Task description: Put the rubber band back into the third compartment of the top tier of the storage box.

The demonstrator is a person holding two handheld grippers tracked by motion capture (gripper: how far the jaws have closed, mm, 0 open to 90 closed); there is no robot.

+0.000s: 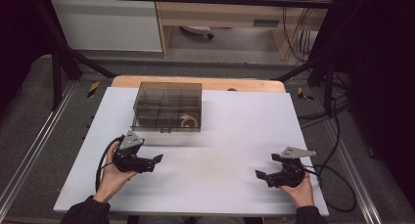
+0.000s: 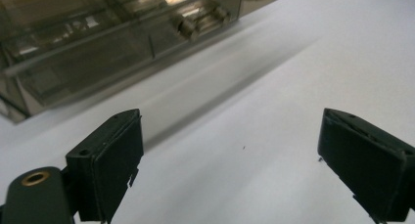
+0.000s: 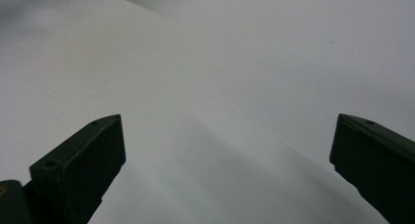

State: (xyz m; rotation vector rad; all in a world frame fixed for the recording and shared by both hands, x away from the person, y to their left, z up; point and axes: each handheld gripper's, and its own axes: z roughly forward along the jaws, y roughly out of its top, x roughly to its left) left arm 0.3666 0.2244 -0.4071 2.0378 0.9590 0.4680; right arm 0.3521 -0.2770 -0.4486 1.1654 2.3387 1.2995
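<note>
Two grippers rest low over the white desk, jaws apart and empty: left gripper at 8 o'clock, right gripper at 4. The smoky compartment box sits closed at 11 o'clock, nearest the left gripper.

We see a lab or recording workspace: a white rectangular tabletop stands inside a black metal frame, loose black cables trail over grey carpet, yellow-black hazard tape marks the floor, and pale wooden cabinets stand behind.
</note>
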